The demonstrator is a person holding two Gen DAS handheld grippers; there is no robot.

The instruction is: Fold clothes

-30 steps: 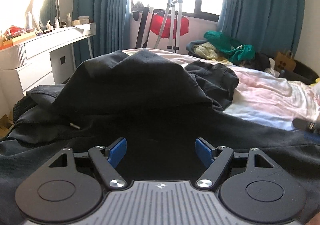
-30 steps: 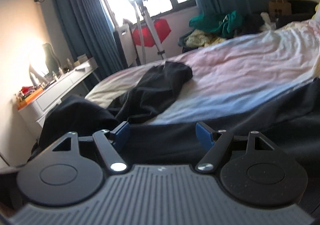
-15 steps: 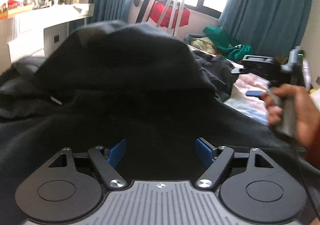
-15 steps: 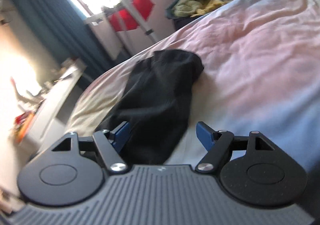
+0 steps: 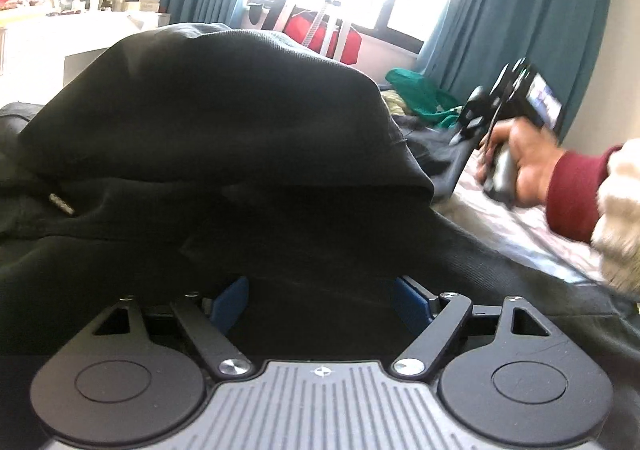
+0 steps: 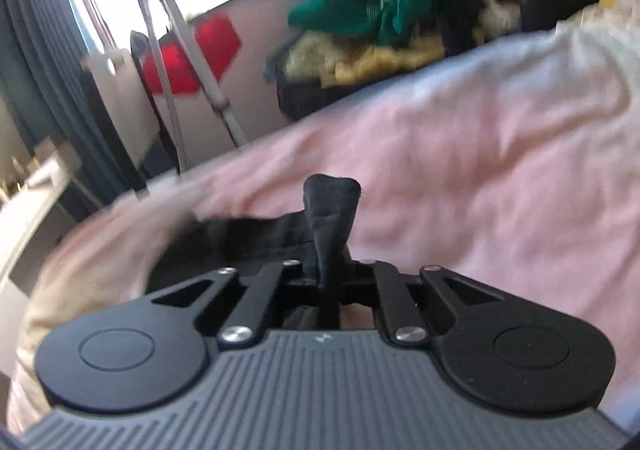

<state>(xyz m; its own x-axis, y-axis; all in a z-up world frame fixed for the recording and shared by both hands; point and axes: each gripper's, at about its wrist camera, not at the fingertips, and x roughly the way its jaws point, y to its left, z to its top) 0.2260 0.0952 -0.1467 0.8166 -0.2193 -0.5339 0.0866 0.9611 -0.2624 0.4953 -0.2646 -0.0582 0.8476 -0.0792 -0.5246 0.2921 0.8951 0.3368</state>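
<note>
Between the jaws of the left gripper [image 5: 320, 300], which are opening wide and touch nothing, lies the black hoodie [image 5: 224, 137], heaped up just past them on the bed [image 6: 460, 177]. Farther off, the right gripper [image 6: 326, 270] has its jaws clamped on a black sleeve end [image 6: 330, 209], pink sheet beyond.

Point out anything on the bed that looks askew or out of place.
The black hoodie lies bunched in a hump, not flat. The right claw is shut on a twisted tip of it above the pink sheet.
</note>
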